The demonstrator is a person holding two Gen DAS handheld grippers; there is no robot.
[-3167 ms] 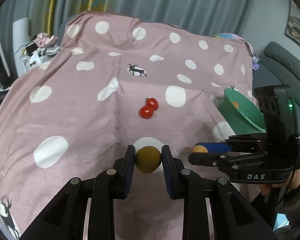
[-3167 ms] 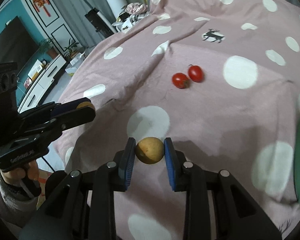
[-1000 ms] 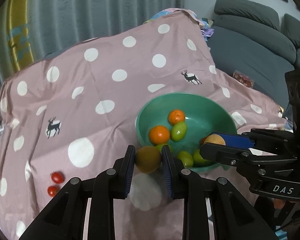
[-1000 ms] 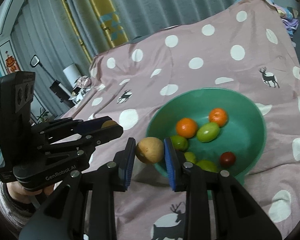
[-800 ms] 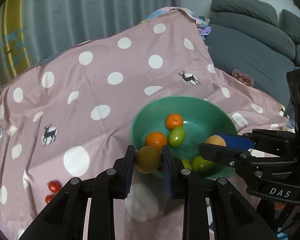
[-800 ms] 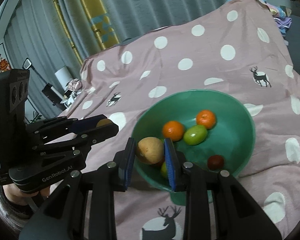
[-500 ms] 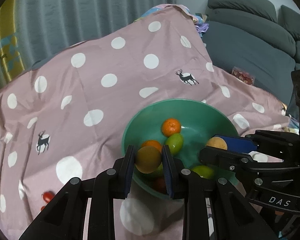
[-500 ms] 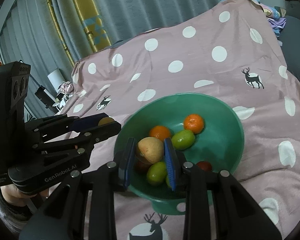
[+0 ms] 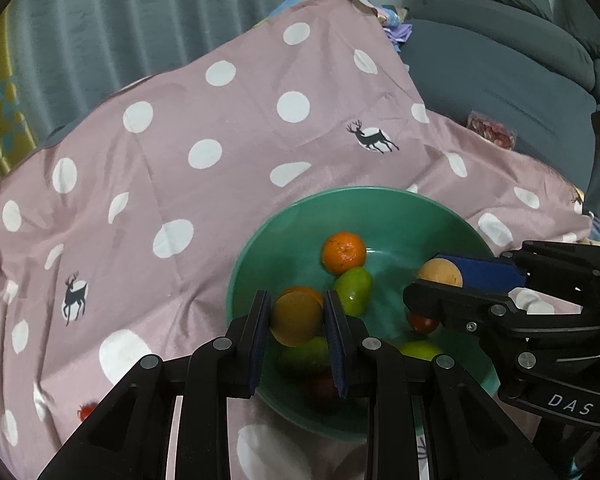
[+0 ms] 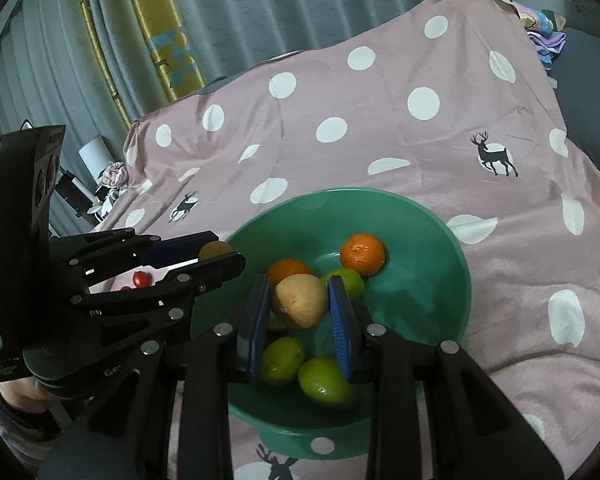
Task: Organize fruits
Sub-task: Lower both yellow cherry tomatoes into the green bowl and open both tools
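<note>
A green bowl [image 9: 260, 248] [image 10: 440, 240] sits on the pink polka-dot cloth and holds tangerines [image 9: 343, 247] [image 10: 362, 254], green fruits [image 9: 354, 285] [image 10: 324, 376] and a dark red fruit [image 9: 422, 323]. My left gripper [image 9: 296, 316] is shut on a yellow-brown round fruit [image 9: 296, 318], held over the bowl's near-left rim. My right gripper [image 10: 300, 300] is shut on a tan round fruit [image 10: 300, 300], held over the bowl's inside. Each gripper shows in the other's view [image 9: 440, 280] [image 10: 216, 256].
Two cherry tomatoes [image 10: 141, 279] [image 9: 86, 412] lie on the cloth left of the bowl. A grey sofa [image 9: 500, 60] stands to the right with a snack packet [image 9: 490, 134] on it. Curtains hang behind; clutter lies at the far left [image 10: 114, 174].
Both grippers, each still holding its fruit, have swung from the tomatoes on the open cloth over to the bowl and now hover above it.
</note>
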